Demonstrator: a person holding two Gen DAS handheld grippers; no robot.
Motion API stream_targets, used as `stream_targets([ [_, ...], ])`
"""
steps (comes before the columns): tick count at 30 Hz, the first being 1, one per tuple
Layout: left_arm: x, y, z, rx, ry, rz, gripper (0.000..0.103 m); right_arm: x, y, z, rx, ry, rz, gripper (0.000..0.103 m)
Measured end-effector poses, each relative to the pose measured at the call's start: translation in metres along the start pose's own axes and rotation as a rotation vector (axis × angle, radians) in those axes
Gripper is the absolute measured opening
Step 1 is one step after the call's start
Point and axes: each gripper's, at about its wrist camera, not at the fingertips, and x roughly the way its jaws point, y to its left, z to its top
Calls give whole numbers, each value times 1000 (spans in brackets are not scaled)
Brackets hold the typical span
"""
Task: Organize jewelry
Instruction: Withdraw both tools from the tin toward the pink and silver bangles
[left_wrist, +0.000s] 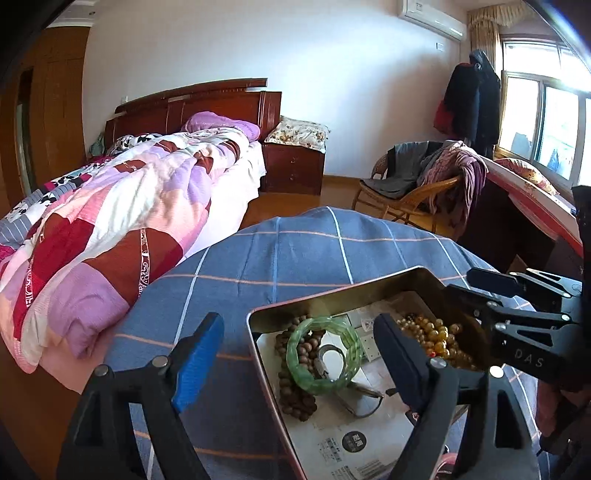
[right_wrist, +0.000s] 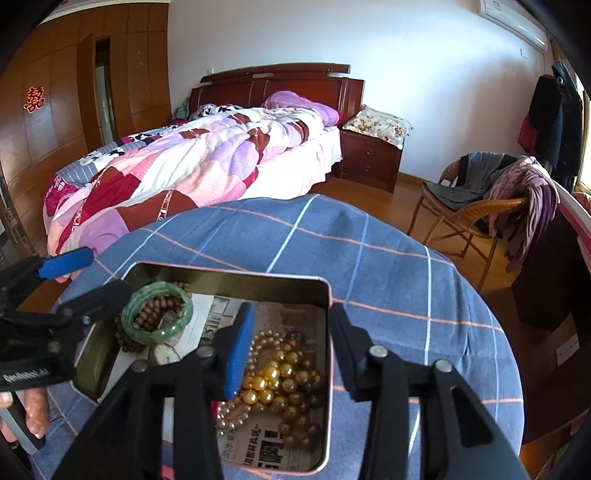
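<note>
Both grippers — left gripper (left_wrist: 295, 354) and right gripper (right_wrist: 291, 347) — hover with fingers apart, gripping nothing, over the tin (right_wrist: 328, 295) — a careless dip could snag the gold beads (right_wrist: 284, 380) against its right edge.

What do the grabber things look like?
Each gripper is black plastic with two long fingers joined by silver bolts. The left gripper has one blue pad and one dark pad. The right gripper has the same. White letters are printed on their bodies. No cables or sleeves show.
</note>
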Motion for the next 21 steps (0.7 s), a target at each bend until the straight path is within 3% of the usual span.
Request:
stream_targets([
  [2,0,2,-2,-1,4,2,83,-2,0,-2,2,-3,-6,58],
  [9,5,4,-12,-12,38,23,83,-4,1,-11,-2,10,-13,58],
  [21,-23,7,-22,-24,12,44,83,-25,8,-28,7,7,-5,58],
])
